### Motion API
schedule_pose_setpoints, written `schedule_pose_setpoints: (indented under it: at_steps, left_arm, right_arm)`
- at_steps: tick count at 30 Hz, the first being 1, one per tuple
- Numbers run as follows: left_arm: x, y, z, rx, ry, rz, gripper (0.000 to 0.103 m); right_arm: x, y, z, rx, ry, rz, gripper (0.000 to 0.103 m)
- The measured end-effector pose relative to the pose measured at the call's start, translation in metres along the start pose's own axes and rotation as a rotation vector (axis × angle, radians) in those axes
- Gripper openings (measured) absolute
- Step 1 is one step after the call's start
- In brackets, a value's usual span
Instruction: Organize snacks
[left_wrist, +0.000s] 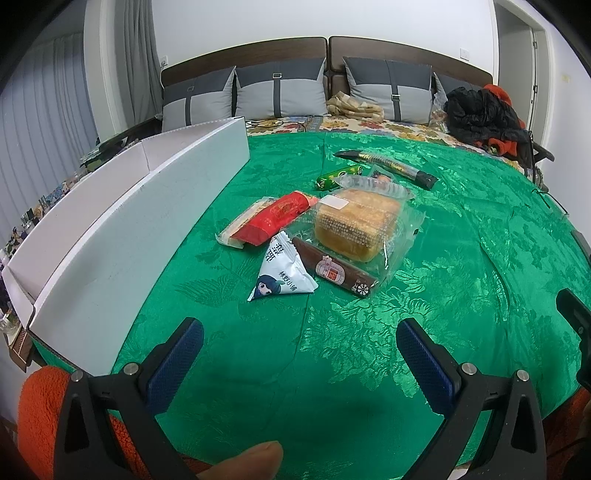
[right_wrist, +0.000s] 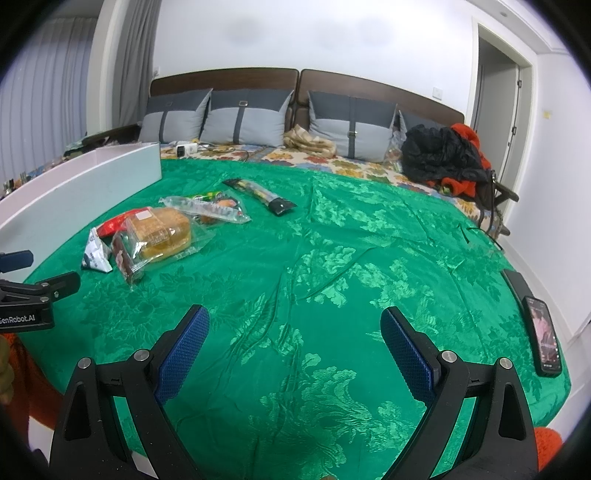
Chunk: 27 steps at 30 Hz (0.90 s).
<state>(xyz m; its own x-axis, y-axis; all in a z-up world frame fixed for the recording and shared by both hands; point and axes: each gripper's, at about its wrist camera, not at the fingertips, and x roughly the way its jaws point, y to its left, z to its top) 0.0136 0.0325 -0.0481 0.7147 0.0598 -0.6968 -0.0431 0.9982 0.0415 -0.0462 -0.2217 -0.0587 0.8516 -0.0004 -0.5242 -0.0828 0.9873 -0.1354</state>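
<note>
A white box (left_wrist: 122, 221) stands along the left edge of the bed, on the green cover (left_wrist: 424, 295); its near wall hides most of the inside, and what shows of the interior is bare white wall, so its contents cannot be told. The snacks lie loose on the cover in a cluster just right of the box, none in it. Nearest the left gripper (left_wrist: 299, 354) is a white triangular pack (left_wrist: 282, 275), one corner pointing toward the headboard. Touching it on the right is a clear bag holding a loaf (left_wrist: 356, 225), with a brown bar (left_wrist: 334, 269) along the bag's near side, its long axis running from the pack toward the near right. Left of the loaf a red pack (left_wrist: 277, 218) lies over a pale wafer pack (left_wrist: 243, 221), both angled from near left to far right. Beyond the loaf sits a clear bag (left_wrist: 373, 182), then a green stick (left_wrist: 338, 176) and a black stick (left_wrist: 388, 164), the black one running from far left to near right. The left gripper hovers over bare cover, jaws wide apart and holding nothing. The right gripper (right_wrist: 295, 347) hangs over the cover's near middle, jaws likewise spread and unloaded. A phone (right_wrist: 543, 339) lies at the right edge of the bed.
</note>
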Motion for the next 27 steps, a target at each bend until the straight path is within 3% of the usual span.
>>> schedule_pose_setpoints:
  at_steps: [27]
  left_arm:
    - [0.0038,-0.0007,-0.0019,0.006,0.018,0.008,0.103]
  right_arm:
    - [0.0076,0.0028,-0.0049,0.000,0.014,0.010,0.096]
